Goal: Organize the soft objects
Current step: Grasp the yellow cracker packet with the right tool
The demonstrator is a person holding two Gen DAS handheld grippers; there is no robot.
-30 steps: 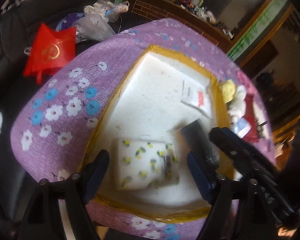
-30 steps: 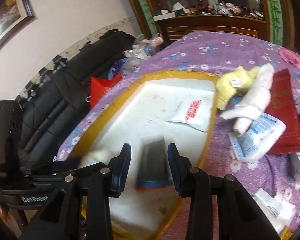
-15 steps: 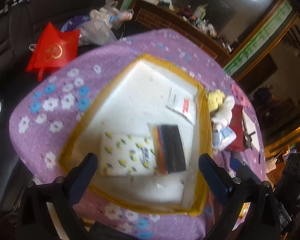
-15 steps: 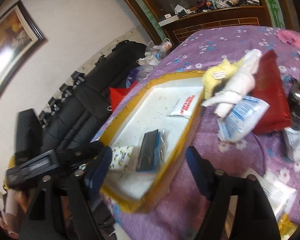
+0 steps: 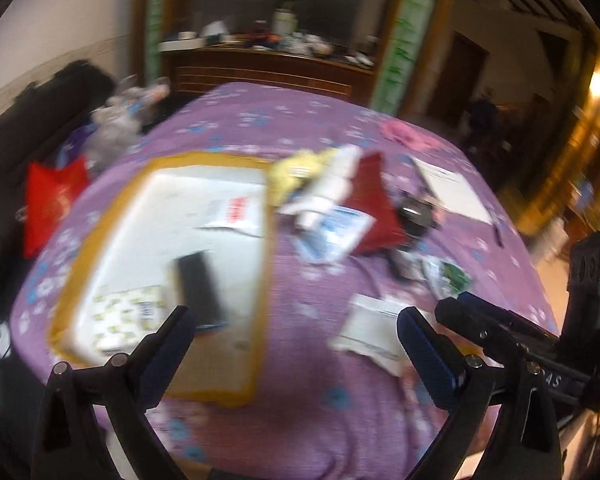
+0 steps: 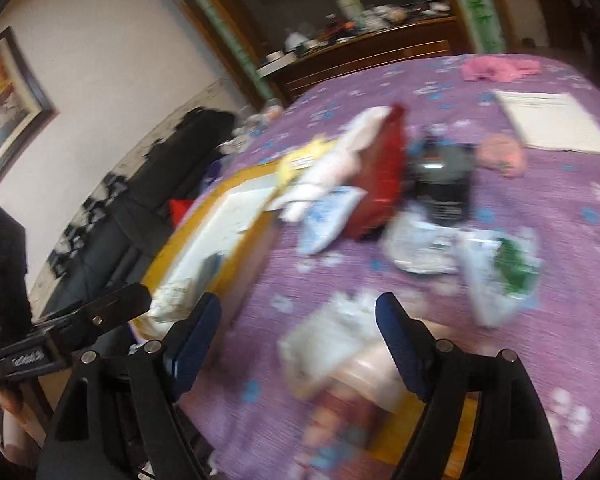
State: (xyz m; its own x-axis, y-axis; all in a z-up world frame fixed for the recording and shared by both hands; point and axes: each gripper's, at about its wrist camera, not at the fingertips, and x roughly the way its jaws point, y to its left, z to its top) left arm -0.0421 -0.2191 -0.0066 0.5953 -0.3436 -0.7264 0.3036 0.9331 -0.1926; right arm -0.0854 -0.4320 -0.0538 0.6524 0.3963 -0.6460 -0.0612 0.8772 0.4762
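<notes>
A white foam tray with a yellow rim [image 5: 112, 216] lies on the purple flowered cloth. It holds a flower-print pack [image 5: 126, 312], a dark pack [image 5: 200, 284] and a white sachet [image 5: 232, 210]. Beside it lie a yellow soft toy [image 5: 296, 172], a white rolled cloth [image 5: 332, 184], a red pouch [image 5: 374, 204] and a blue-white pack [image 5: 334, 232]. My left gripper [image 5: 296, 350] is open and empty, above the cloth right of the tray. My right gripper [image 6: 298, 340] is open and empty, over a white packet [image 6: 332, 332] near the front edge.
A dark device [image 6: 440, 184], clear packets [image 6: 496, 272], a white paper [image 6: 552, 124] and pink cloths [image 6: 500, 68] lie on the right of the cloth. A black sofa with a red bag [image 5: 52, 200] stands left. A wooden cabinet [image 5: 268, 68] stands behind.
Both grippers have pulled back and swung right, away from the tray. The right gripper has let go of the dark pack, which now lies in the tray. Both have opened wide.
</notes>
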